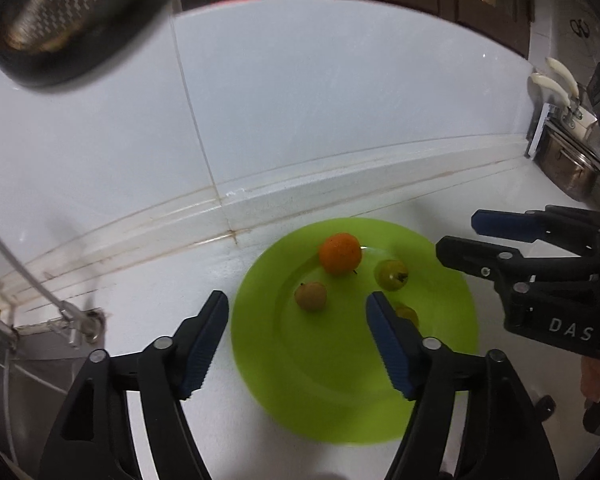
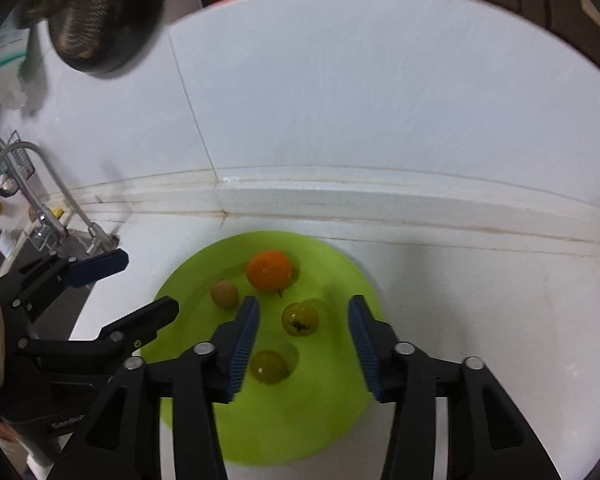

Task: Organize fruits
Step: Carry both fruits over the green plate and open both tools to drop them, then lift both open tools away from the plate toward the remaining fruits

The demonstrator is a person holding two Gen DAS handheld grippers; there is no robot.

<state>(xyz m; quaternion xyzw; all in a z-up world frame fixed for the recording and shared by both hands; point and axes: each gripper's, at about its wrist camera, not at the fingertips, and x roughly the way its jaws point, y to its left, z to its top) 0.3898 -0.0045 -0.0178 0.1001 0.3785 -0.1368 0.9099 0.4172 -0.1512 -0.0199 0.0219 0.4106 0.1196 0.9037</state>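
A lime-green plate (image 1: 340,400) (image 2: 300,432) lies on the white counter. On it sit an orange (image 1: 339,252) (image 2: 269,270), a small brownish fruit (image 1: 310,296) (image 2: 224,293) and two small green fruits (image 1: 391,274) (image 2: 299,318), (image 1: 406,314) (image 2: 268,367). My left gripper (image 1: 298,312) is open and empty over the plate's left part. My right gripper (image 2: 303,318) is open above the plate, its fingers on either side of one green fruit. It shows in the left wrist view (image 1: 456,236).
A white tiled wall rises behind the counter. A sink and tap (image 2: 44,216) (image 1: 40,300) lie to the left. Steel pots (image 1: 568,168) and white-handled utensils (image 1: 556,80) stand at the far right. A dark woven object (image 1: 72,20) (image 2: 100,16) hangs up left.
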